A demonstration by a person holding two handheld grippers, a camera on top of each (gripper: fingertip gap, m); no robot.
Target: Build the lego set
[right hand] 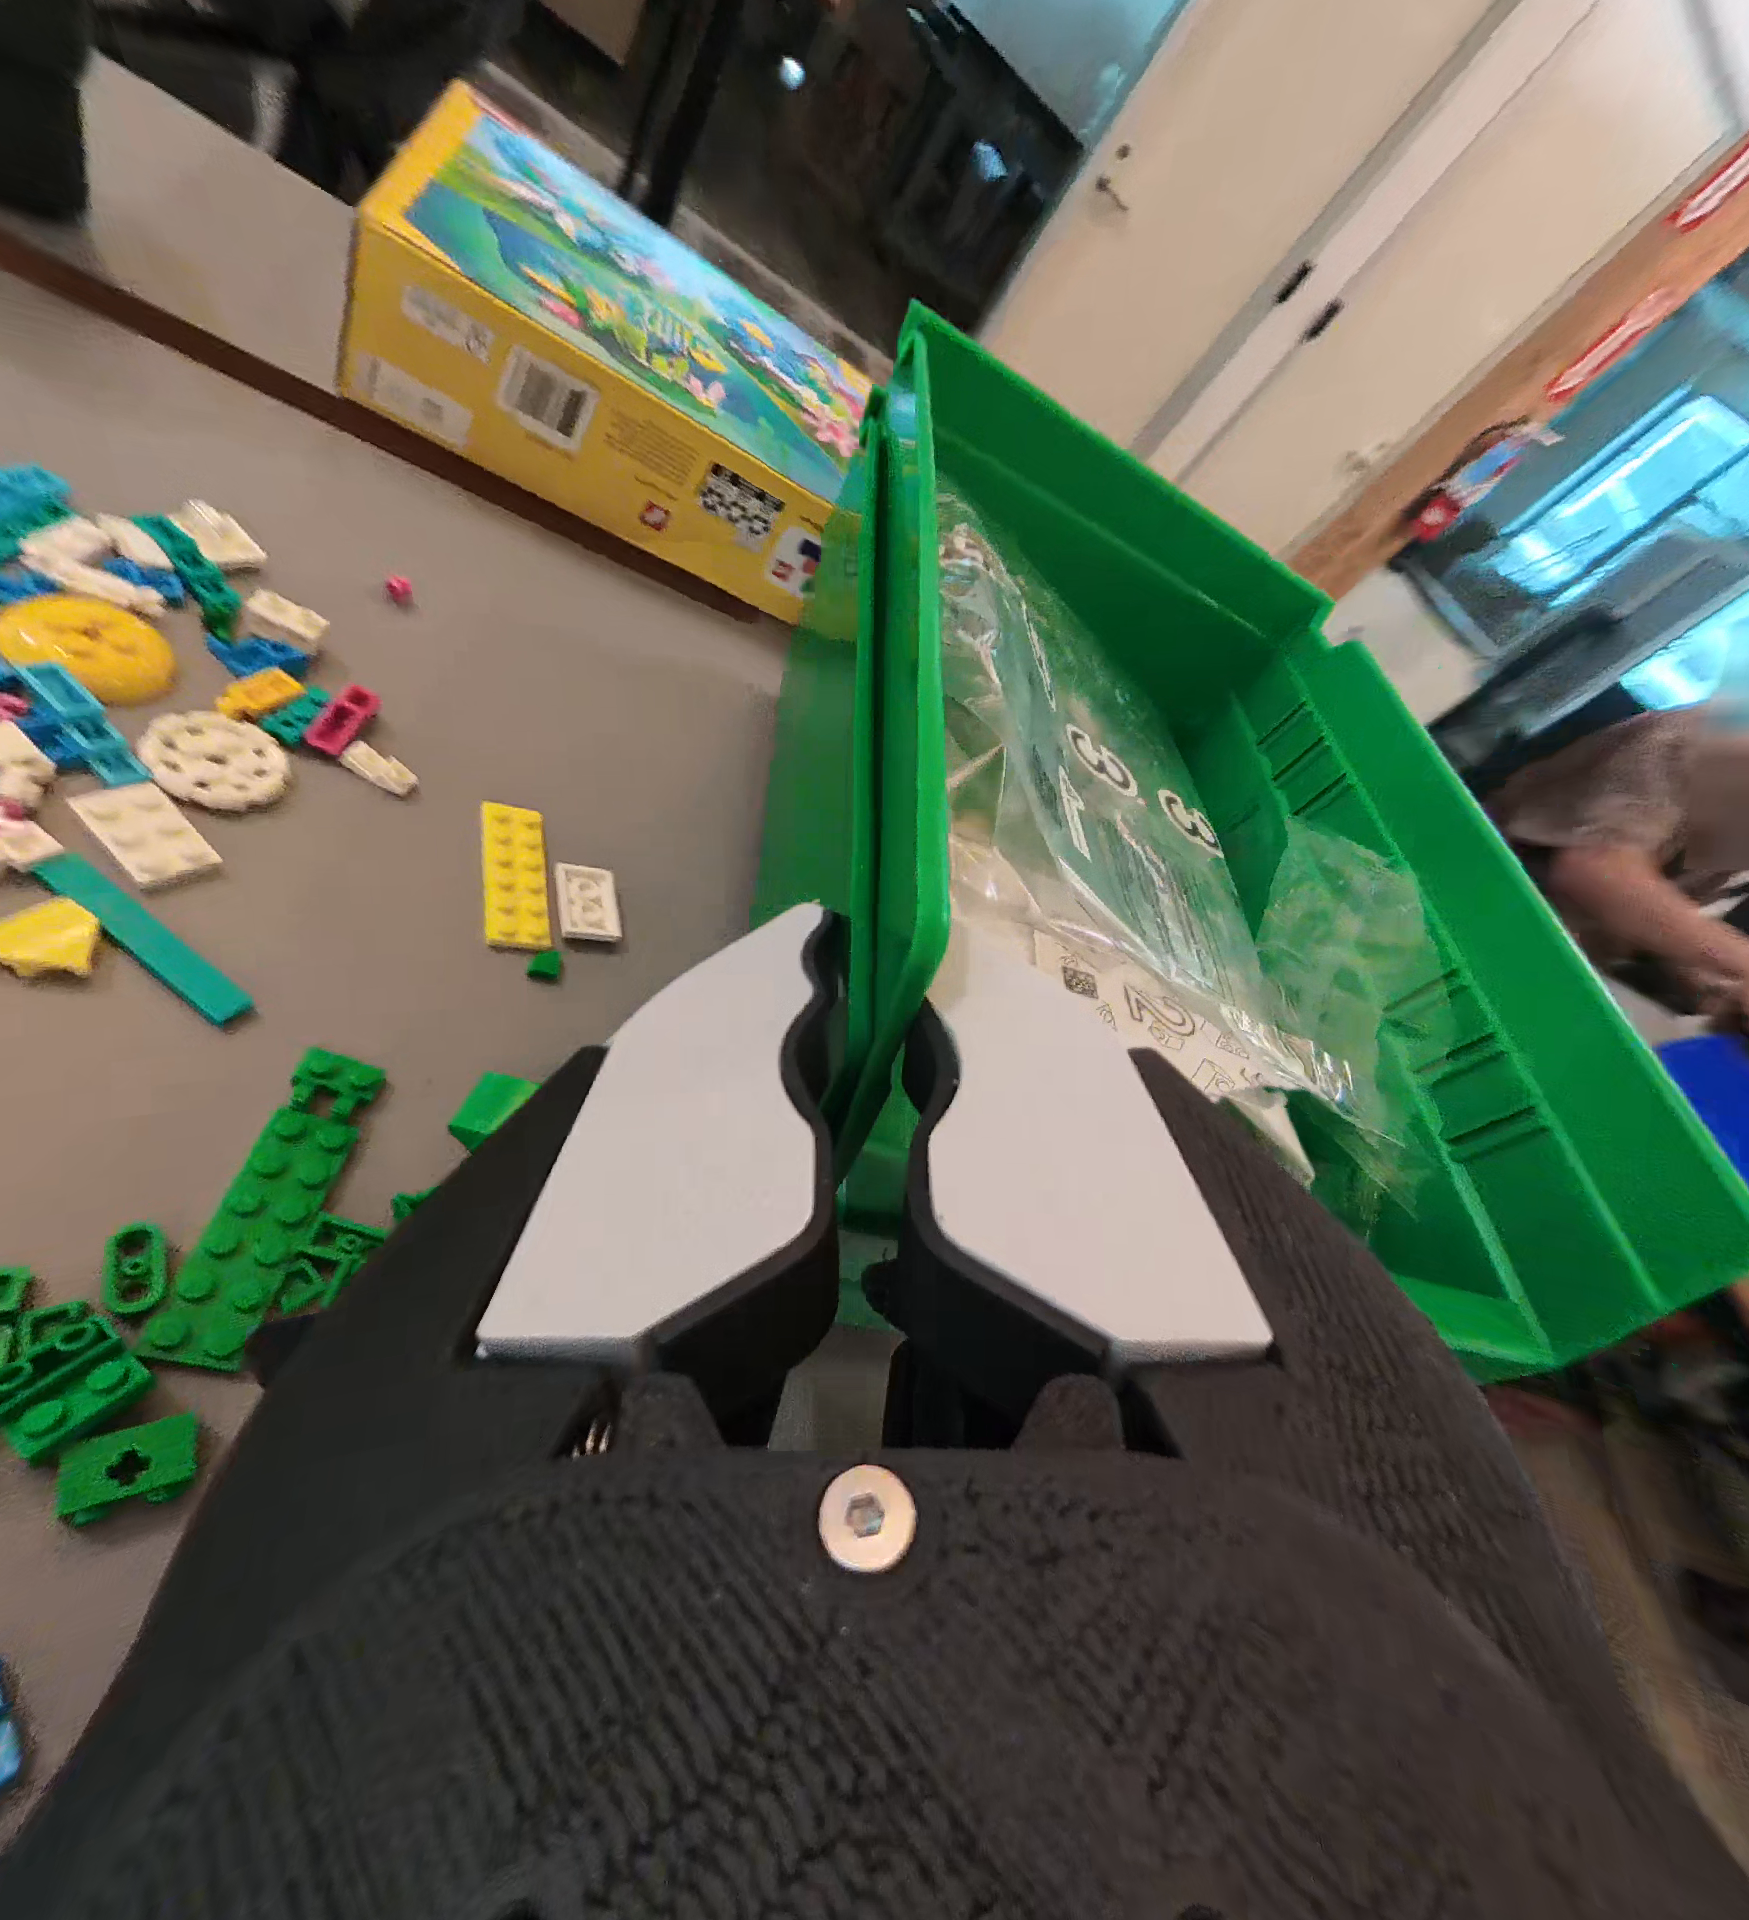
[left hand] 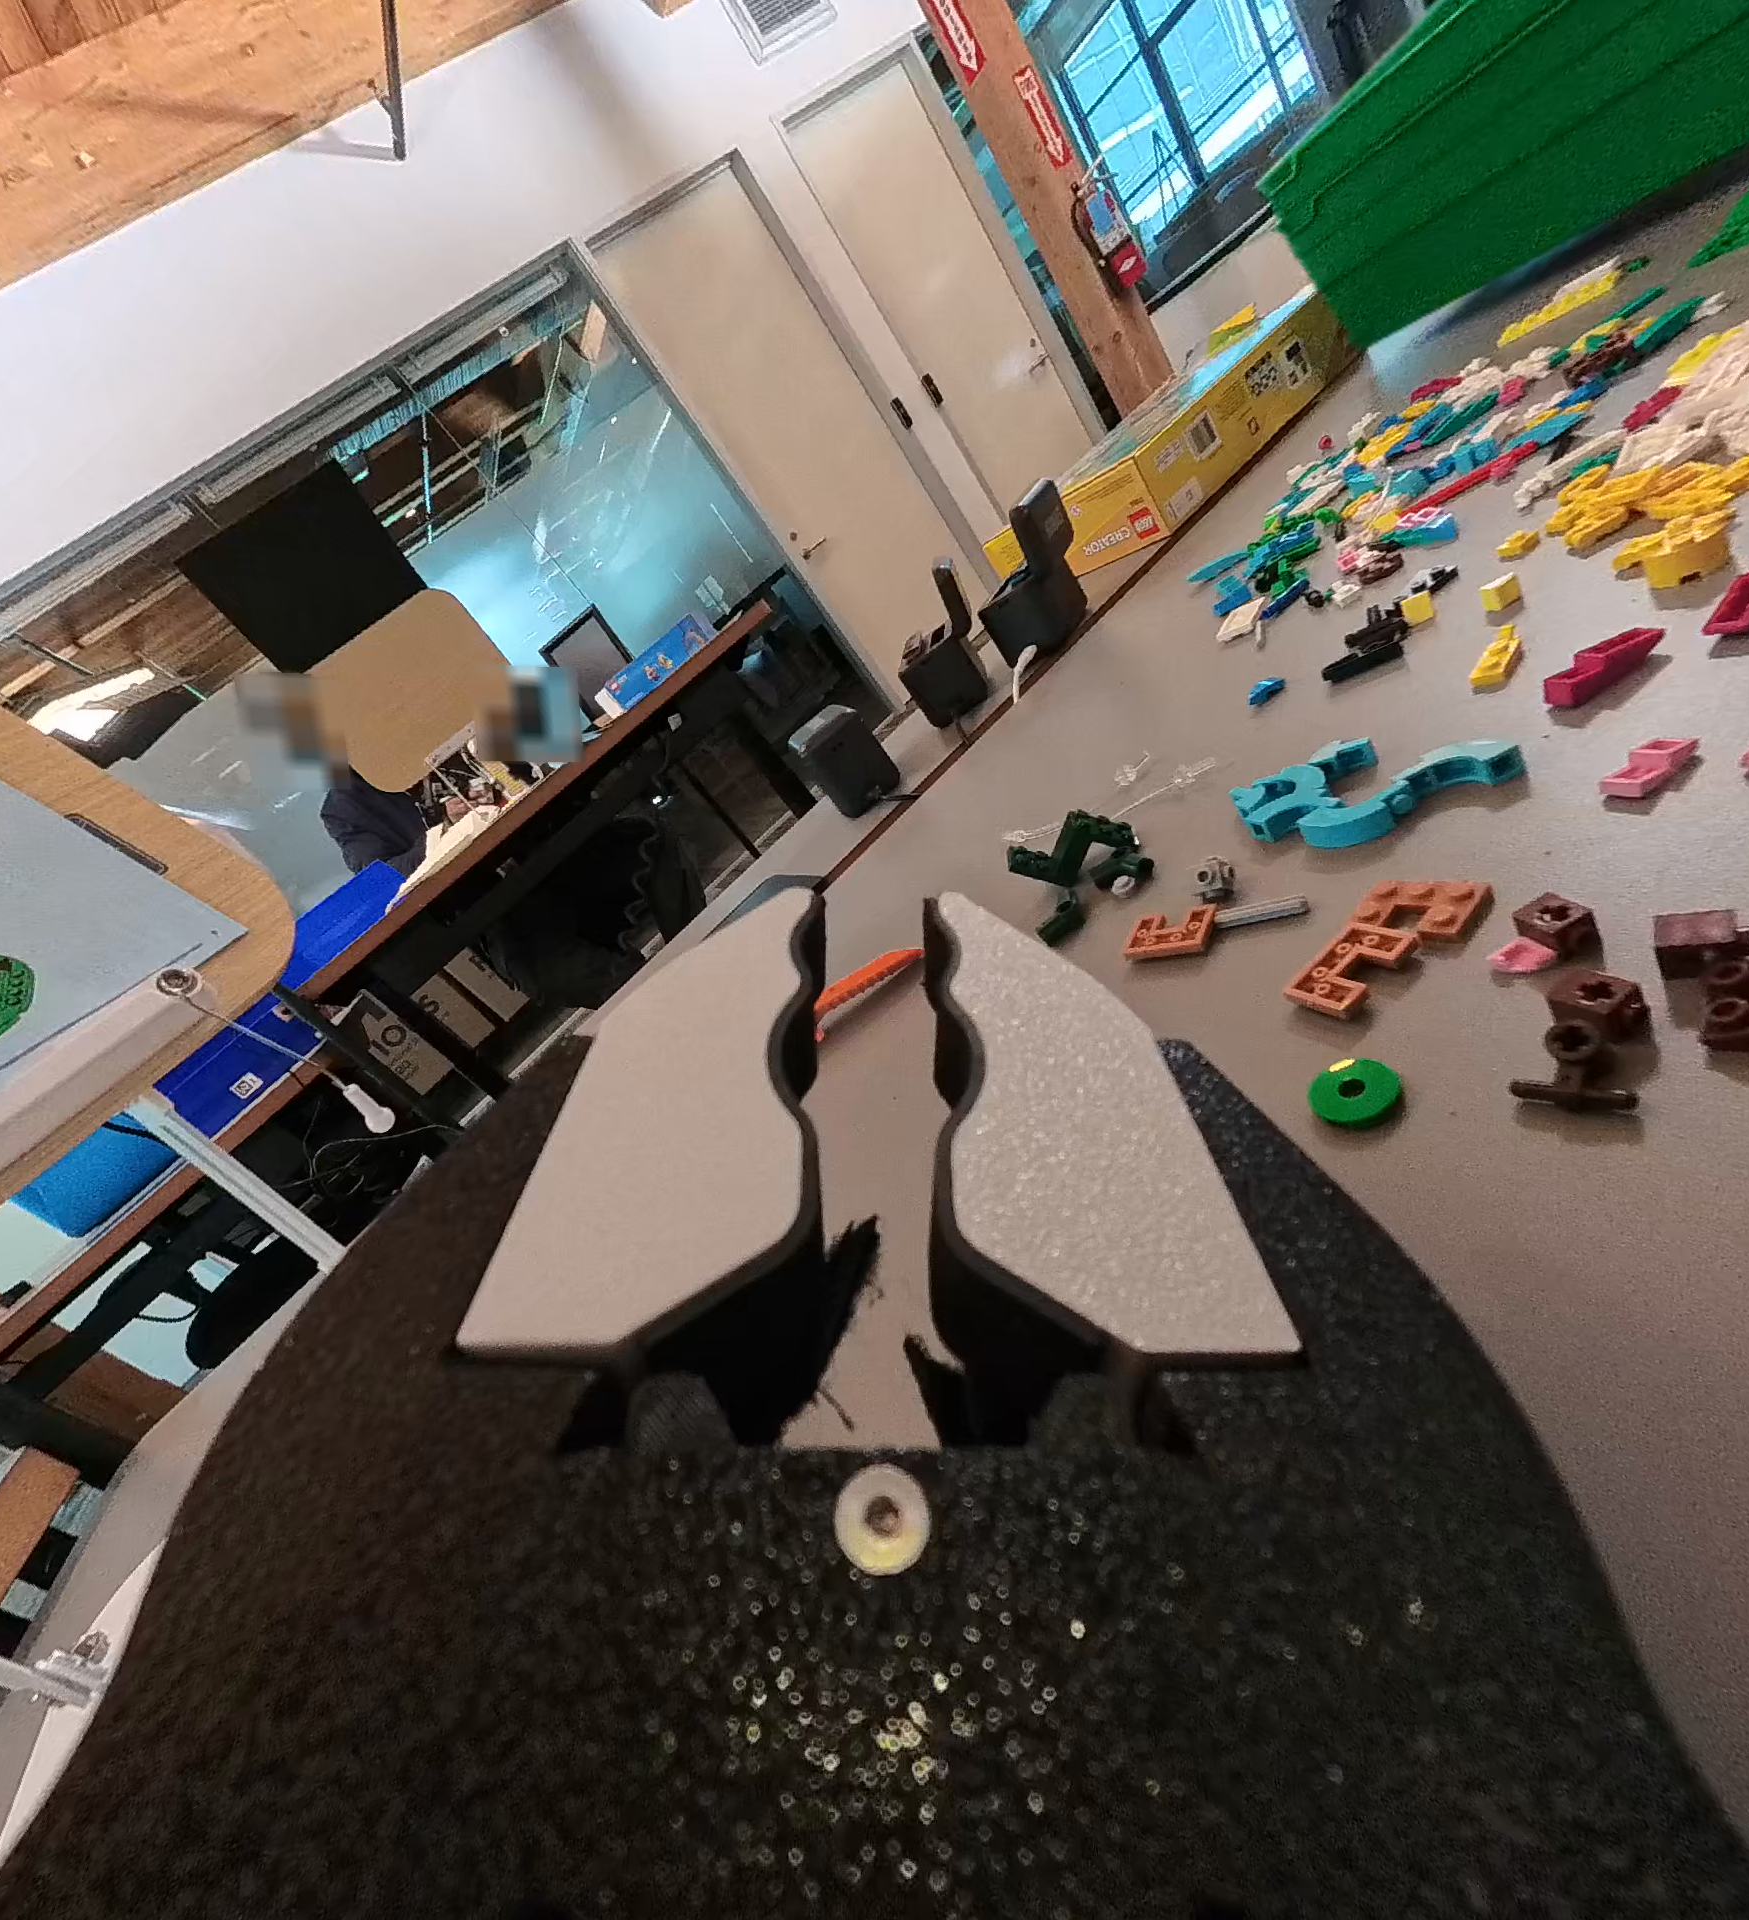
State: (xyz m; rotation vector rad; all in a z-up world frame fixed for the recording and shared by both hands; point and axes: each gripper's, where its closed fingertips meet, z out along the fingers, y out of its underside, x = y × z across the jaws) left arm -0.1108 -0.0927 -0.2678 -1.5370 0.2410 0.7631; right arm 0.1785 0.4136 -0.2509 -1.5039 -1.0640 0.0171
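Note:
My right gripper (right hand: 872, 971) is shut on the near rim of a green plastic bin (right hand: 1369, 831), which stands tilted at the table's right end and holds clear plastic bags (right hand: 1109, 831). My left gripper (left hand: 875, 920) is slightly open and empty, above the grey table near its left edge. Loose Lego pieces lie to its right: teal curved pieces (left hand: 1369, 790), orange-brown plates (left hand: 1389, 935), dark brown pieces (left hand: 1597, 997), a green round tile (left hand: 1353, 1091). An orange piece (left hand: 865, 977) shows behind its fingers. Green plates (right hand: 257, 1226) and a yellow plate (right hand: 515, 873) lie left of the right gripper.
The yellow Lego box (right hand: 589, 343) lies at the table's far edge, also in the left wrist view (left hand: 1213, 436), beside the green bin (left hand: 1535, 156). Black charger cases (left hand: 1036, 582) stand along the edge. An instruction sheet on a wooden stand (left hand: 18, 935) is at the left. A person's arm (right hand: 1680, 935) is beyond the bin. My hands' fingertips stand some 60 centimetres from each other. My left gripper is the nearer one to the green round tile (left hand: 1353, 1091): about 9 centimetres, against 55 centimetres. The yellow plate (right hand: 515, 873) is about 12 centimetres from my right fingertips and 55 centimetres from my left. It is also in sight in the left wrist view (left hand: 1554, 313).

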